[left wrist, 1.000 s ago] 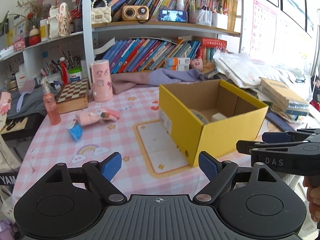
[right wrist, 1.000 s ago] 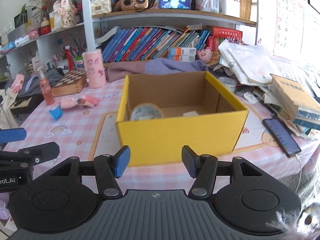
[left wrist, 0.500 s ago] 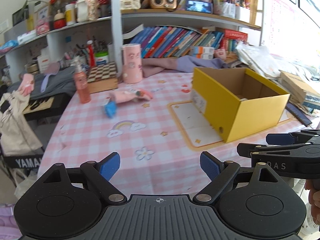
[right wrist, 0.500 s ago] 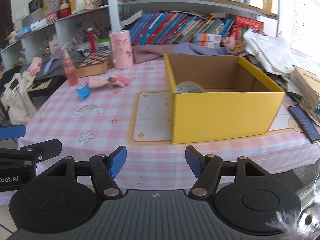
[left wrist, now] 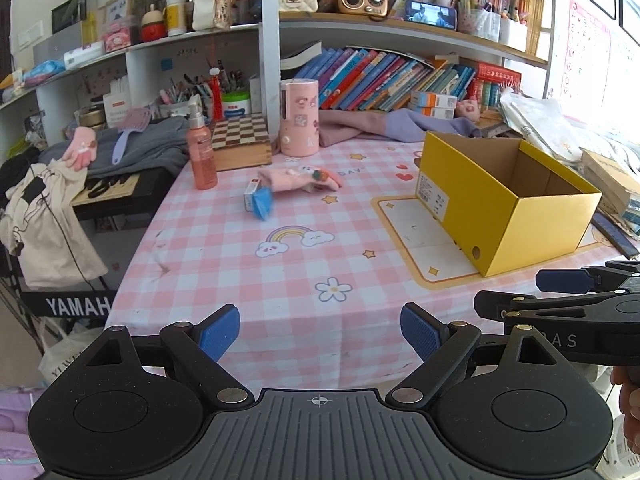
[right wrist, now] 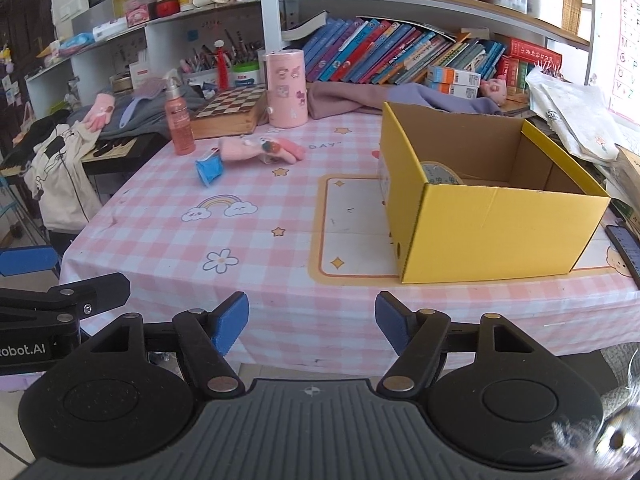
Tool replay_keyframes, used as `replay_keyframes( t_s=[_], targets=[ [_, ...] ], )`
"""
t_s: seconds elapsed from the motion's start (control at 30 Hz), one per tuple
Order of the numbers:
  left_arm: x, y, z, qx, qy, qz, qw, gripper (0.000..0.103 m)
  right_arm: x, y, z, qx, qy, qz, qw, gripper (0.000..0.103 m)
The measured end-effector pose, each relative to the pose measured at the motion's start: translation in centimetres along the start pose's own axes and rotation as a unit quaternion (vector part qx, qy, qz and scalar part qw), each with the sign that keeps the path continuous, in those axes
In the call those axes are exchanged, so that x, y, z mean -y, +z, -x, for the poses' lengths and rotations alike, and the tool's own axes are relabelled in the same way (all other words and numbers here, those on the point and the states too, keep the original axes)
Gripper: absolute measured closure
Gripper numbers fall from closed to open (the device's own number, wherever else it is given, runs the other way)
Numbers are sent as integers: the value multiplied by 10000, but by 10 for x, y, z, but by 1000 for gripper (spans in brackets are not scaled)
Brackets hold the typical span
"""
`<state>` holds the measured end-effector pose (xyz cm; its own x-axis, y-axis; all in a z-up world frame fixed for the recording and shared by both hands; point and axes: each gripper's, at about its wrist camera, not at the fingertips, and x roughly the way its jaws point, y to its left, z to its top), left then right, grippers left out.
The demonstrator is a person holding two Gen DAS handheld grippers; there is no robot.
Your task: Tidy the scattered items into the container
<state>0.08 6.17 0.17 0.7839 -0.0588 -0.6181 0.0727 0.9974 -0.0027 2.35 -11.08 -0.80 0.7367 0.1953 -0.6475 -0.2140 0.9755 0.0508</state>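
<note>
Yellow box (right wrist: 496, 232) sits open-topped on the right half of the tabletop (right wrist: 280, 248), on a white placemat panel; top open so things can be dropped straight in. A tape roll (right wrist: 440, 174) already lies inside against its left wall, so the job looks partly done.

Still loose: pink glove (left wrist: 300, 180) and a small blue cup (left wrist: 262, 202), lying just beside each other, maybe touching, at the far left part of the tabletop, well apart from the box. A small carton next to the cup in the left view, too small to identify. Pink spray bottle (left wrist: 202, 152) upright behind them, then chessboard box (left wrist: 240, 140) and pink canister (left wrist: 299, 118) at the back edge; can't say if those count as scattered.

Left tongs (left wrist: 320, 332) stand wide apart, nothing between them, held off the near edge of the tabletop and aimed roughly toward the glove and cup. Right tongs (right wrist: 312, 322) are opening, also empty, alongside and facing the box corner. Both low and back from the items, probably readying to reach for the next pick, likely glove or cup. Soft glove may bunch when pinched.
</note>
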Motion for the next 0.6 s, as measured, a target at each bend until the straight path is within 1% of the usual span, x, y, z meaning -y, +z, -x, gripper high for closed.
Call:
replay_keyframes(
  t_s=[0.2, 0.6],
  targets=[
    [-9, -2, 2, -1, 30, 18, 10000, 13, -10, 2, -2, -28, 36, 53, 10000, 34],
    [-34, -6, 6, -52, 323, 298, 9990, 13, -36, 9, -14, -98, 341, 359, 9987, 33]
  ],
)
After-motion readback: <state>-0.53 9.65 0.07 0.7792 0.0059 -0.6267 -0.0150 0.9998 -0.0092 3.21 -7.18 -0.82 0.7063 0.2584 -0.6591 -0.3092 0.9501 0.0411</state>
